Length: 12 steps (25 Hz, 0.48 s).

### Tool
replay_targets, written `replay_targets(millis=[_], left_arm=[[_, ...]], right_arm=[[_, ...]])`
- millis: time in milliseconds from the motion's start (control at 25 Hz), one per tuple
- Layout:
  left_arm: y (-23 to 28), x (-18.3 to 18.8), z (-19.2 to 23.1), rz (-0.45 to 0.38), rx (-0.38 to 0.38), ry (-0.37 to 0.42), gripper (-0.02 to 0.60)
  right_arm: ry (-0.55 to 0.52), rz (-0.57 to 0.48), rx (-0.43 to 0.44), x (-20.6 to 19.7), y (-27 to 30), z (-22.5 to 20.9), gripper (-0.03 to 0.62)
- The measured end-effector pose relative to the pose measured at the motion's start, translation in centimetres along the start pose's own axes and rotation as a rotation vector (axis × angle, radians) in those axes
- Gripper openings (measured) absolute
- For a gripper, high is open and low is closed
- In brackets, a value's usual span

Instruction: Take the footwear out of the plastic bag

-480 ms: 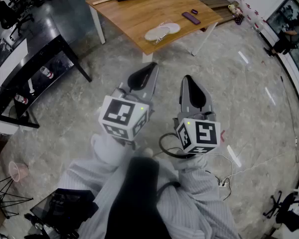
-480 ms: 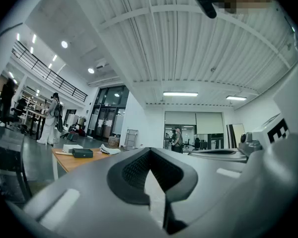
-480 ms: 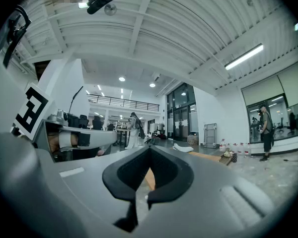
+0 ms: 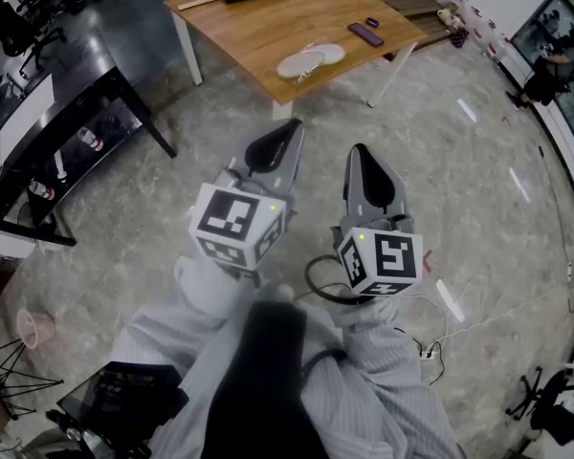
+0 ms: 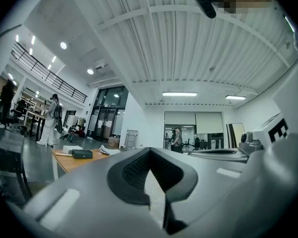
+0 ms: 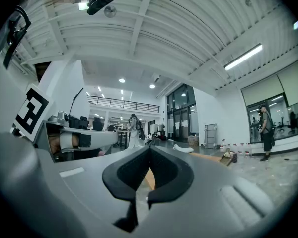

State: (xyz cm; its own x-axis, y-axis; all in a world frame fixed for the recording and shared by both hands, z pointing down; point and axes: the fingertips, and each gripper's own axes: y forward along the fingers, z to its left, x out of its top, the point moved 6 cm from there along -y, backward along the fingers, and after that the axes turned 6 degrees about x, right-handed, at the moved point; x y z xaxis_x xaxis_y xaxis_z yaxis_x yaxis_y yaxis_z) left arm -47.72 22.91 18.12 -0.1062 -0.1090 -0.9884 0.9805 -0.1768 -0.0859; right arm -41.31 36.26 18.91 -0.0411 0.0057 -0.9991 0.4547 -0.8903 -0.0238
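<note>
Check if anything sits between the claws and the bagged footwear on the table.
Nothing visible does. The left claw and right claw, both shut and empty, are over the floor short of the table; the bagged footwear lies near its front edge, only floor between.

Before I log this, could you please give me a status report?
Left tongs shut, empty. Right tongs shut, empty. Bagged footwear on wooden table, untouched. Nothing in the way.
</note>
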Motion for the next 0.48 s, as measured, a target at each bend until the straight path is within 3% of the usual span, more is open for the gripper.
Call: replay_targets(millis=[480], left_arm=[[3.0, -1.9, -1.5, 0.067, 0.039, -0.037, 0.002]], right_arm=[[0.054, 0.044, 0.017, -1.4, 0.7, -3.6, 0.014]])
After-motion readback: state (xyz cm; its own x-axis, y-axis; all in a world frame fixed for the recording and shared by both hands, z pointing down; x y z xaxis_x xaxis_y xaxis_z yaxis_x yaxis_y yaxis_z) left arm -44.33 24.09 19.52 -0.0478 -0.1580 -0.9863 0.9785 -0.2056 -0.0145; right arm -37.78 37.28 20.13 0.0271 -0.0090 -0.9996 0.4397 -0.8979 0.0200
